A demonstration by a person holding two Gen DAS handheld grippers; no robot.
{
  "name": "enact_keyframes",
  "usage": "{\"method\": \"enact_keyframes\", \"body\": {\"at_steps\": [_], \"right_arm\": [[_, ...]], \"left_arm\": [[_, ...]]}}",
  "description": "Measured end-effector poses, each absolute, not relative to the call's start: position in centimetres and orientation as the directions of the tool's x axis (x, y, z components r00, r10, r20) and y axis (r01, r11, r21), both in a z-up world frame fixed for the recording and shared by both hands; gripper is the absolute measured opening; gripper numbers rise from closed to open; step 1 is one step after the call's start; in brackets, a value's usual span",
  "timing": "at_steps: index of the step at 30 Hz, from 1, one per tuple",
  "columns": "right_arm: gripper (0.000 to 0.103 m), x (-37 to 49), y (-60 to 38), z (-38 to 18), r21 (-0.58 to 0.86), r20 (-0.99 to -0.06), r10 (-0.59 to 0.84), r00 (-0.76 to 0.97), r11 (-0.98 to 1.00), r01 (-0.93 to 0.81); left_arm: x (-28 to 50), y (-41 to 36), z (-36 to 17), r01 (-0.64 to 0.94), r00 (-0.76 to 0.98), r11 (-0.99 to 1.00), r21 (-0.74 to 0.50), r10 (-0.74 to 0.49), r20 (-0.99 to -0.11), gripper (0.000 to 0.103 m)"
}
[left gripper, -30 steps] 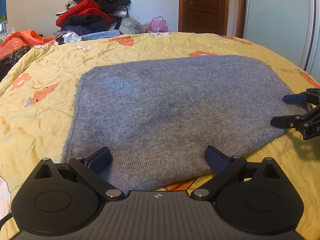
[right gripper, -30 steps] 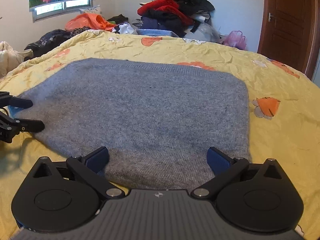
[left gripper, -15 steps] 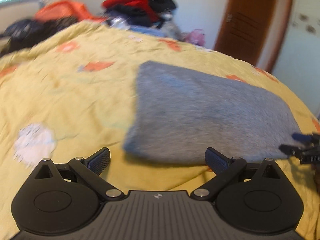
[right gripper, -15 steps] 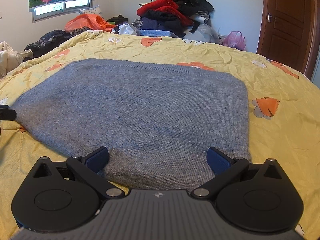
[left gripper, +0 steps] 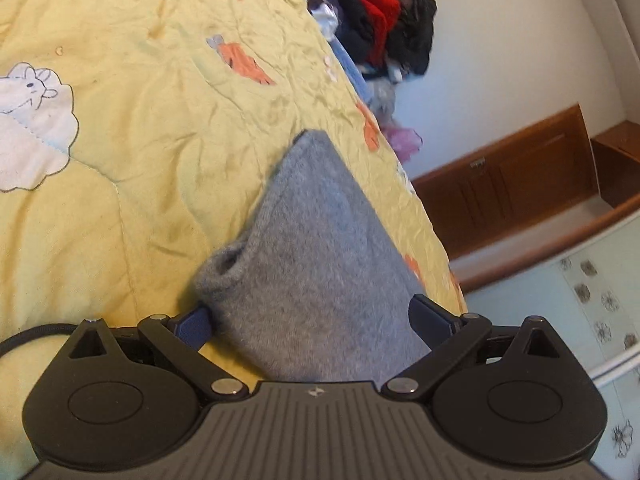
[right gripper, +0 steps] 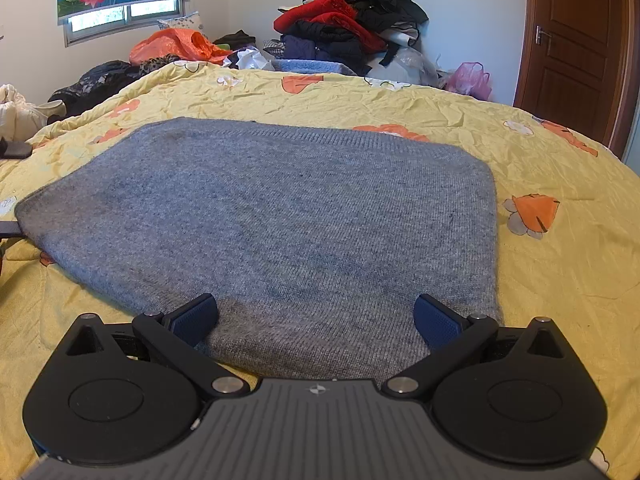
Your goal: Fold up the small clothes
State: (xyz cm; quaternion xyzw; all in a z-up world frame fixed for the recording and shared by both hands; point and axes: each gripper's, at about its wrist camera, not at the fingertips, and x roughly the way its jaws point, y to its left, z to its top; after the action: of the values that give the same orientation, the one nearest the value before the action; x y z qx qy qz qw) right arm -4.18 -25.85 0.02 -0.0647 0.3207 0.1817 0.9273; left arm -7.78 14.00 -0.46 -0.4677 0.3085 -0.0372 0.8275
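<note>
A grey knitted garment (right gripper: pixel 280 216) lies flat on the yellow flowered bedspread (right gripper: pixel 560 264). My right gripper (right gripper: pixel 316 316) is open, its blue pads on either side of the garment's near edge. My left gripper (left gripper: pixel 316 320) is open and rolled sideways at the garment's left corner (left gripper: pixel 304 272), where the folded edge shows a small loop; its pads straddle that corner. One left fingertip shows at the far left edge of the right wrist view (right gripper: pixel 8 227).
A pile of red, black and blue clothes (right gripper: pixel 344 36) sits at the bed's far side, with an orange bag (right gripper: pixel 176 46) and dark clothes to its left. A brown door (right gripper: pixel 576 48) stands at the right. A white rabbit print (left gripper: pixel 28 124) marks the bedspread.
My left gripper has swung from the garment's front edge round to its left corner and rolled sideways. The right gripper has barely moved. The garment lies as before.
</note>
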Motion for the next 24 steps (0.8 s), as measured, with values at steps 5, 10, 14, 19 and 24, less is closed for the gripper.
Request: {"method": "enact_keyframes", "body": {"at_steps": [5,10,14,19,24], "right_arm": [[0.103,-4.2,-25.9,0.0,-0.003,-0.618,0.296,0.728,0.926,-0.378],[0.103,-4.2,-25.9,0.0,-0.003,-0.618,0.296,0.729,0.926,-0.378],[0.103,-4.2,-25.9,0.0,-0.002,-0.617,0.296,0.729,0.926,-0.378],[0.103,-4.2,-25.9,0.0,-0.002,-0.617,0.296,0.729,0.926,-0.378],[0.103,-4.2,-25.9,0.0,-0.003,-0.617,0.296,0.729,0.926,-0.378]], "left_arm": [[-6.7,13.4,-0.9,-0.291,0.772,0.623,-0.726,-0.295,-0.563,0.036],[-6.9,13.9,-1.3,-0.282,0.784,0.59,-0.756,-0.312,-0.536,0.044],[-6.6,13.6,-1.1,-0.279,0.794,0.597,-0.752,-0.297,-0.531,0.052],[-5.9,12.4,-0.7,-0.362,0.778,0.692,-0.625,-0.145,-0.611,0.006],[-6.2,8.8,1.5,-0.286,0.818,0.841,-0.46,-0.036,-0.574,0.005]]}}
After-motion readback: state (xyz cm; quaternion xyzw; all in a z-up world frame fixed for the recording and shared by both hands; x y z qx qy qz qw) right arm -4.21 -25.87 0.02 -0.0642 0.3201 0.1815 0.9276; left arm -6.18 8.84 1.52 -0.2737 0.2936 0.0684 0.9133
